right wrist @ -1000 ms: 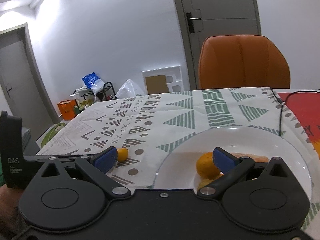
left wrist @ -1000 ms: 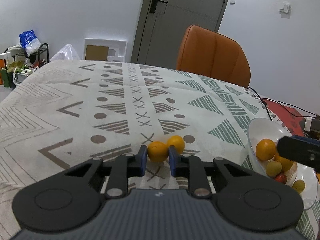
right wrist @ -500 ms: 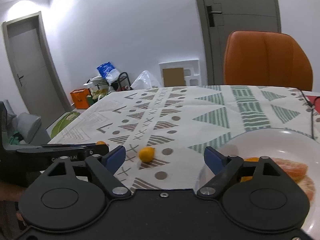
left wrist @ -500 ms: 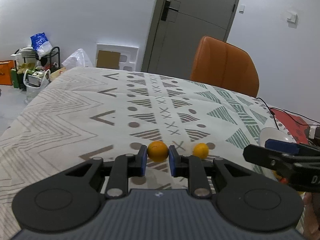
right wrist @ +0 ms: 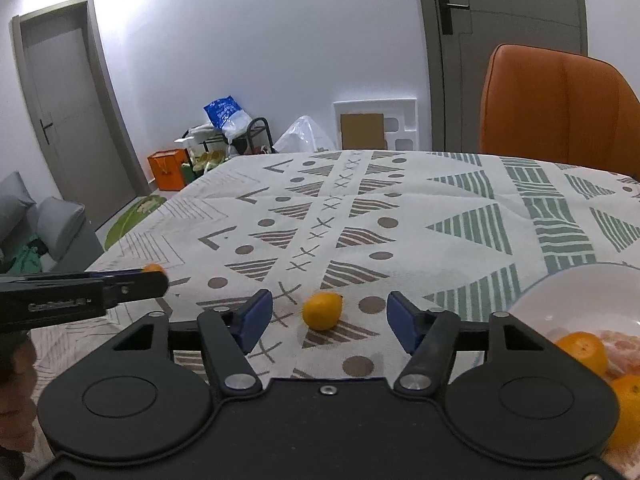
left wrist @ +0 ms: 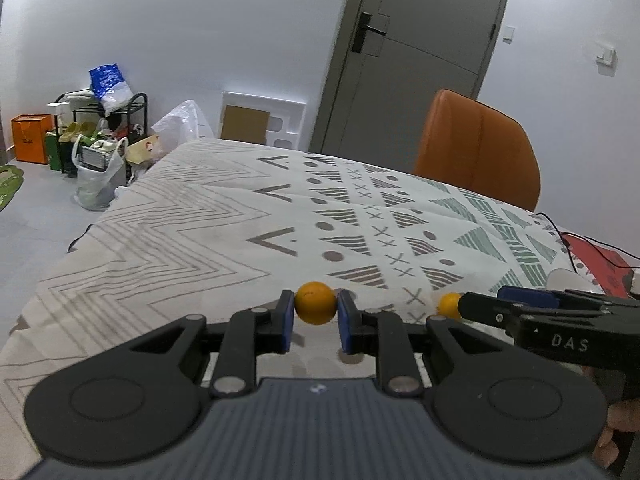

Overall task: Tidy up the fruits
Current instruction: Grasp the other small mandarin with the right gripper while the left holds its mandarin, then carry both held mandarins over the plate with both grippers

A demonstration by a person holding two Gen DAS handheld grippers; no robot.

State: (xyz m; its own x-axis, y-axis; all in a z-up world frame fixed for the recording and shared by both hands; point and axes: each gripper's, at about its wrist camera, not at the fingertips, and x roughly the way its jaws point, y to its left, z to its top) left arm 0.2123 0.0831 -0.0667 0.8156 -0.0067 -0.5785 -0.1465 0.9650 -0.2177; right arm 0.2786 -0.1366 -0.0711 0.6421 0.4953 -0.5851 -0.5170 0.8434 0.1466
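My left gripper (left wrist: 316, 322) is shut on a small orange (left wrist: 315, 303) and holds it above the patterned tablecloth (left wrist: 224, 232). A second small orange (right wrist: 322, 311) lies on the cloth between the open fingers of my right gripper (right wrist: 329, 320); it also shows in the left wrist view (left wrist: 448, 305), partly hidden by the right gripper. A white fruit bowl (right wrist: 576, 296) with several oranges and a peeled one stands at the right. The left gripper shows at the left edge of the right wrist view, with its orange (right wrist: 154, 268) peeking over it.
An orange chair (left wrist: 478, 148) stands at the table's far side. A red mat with black cables (left wrist: 592, 256) lies at the right edge. The table's left edge drops to the floor, where bags and a rack (left wrist: 96, 132) stand.
My left gripper has lifted its orange and swung left, away from the second orange. My right gripper has moved left from the bowl and now straddles the second orange.
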